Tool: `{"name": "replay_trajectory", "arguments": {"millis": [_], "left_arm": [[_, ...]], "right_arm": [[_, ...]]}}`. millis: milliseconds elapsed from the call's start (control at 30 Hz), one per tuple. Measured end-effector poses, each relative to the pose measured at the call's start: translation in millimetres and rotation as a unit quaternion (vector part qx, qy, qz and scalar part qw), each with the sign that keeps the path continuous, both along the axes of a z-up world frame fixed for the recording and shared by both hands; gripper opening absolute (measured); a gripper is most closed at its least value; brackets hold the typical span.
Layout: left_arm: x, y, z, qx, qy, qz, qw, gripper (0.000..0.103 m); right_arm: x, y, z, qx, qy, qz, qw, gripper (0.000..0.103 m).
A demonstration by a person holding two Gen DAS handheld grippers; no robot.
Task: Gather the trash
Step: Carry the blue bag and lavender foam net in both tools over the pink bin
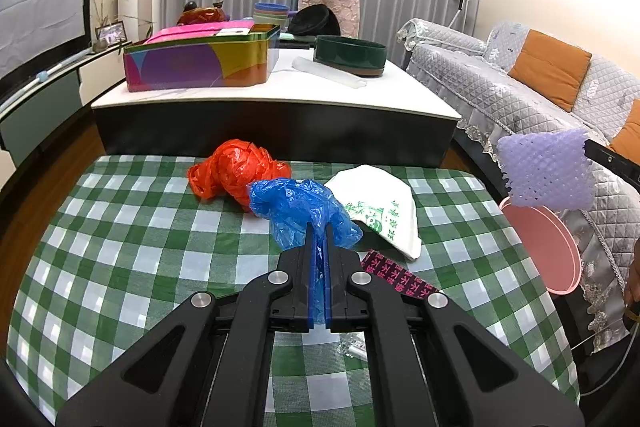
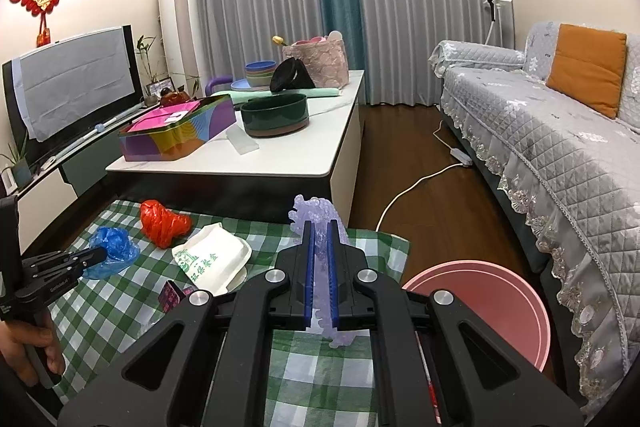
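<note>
Both grippers held trash over a green checked cloth (image 1: 132, 227).
Left gripper (image 1: 320, 227) clamped a blue plastic bag (image 1: 296, 207); right gripper (image 2: 320, 227) pinched purple foam netting (image 2: 316, 211) above a pink bin (image 2: 500, 299).

- White foam takeaway box (image 2: 212, 259), ahead-left of the right gripper: green Chinese characters, a panda-and-bamboo print.
- Dark flat packet (image 1: 400, 277), just right of the left gripper: pink characters, unreadable.

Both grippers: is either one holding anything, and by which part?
Left gripper is shut on the blue plastic bag, pinching its near edge. Right gripper is shut on the purple foam net, clamped through its middle, ends sticking out both ways.
</note>
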State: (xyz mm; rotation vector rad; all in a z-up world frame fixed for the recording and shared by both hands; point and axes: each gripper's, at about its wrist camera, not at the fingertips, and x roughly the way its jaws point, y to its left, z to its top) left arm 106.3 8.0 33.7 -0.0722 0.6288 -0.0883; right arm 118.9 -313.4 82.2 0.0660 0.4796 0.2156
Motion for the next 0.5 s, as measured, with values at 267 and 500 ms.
{"name": "replay_trajectory", "arguments": {"millis": [267,500], "left_arm": [[-1.4,-17.3,3.7,0.000,-0.003,-0.021,0.9998,0.002],[-1.0,-35.9,6.9,-0.014,0.000,-0.044,0.9989,0.002]], "right_arm": [[-1.2,-15.1,7.4,0.002,-0.002,-0.020,1.000,0.006],[-0.3,-31.3,18.8,-0.001,-0.003,-0.040,0.999,0.006]]}}
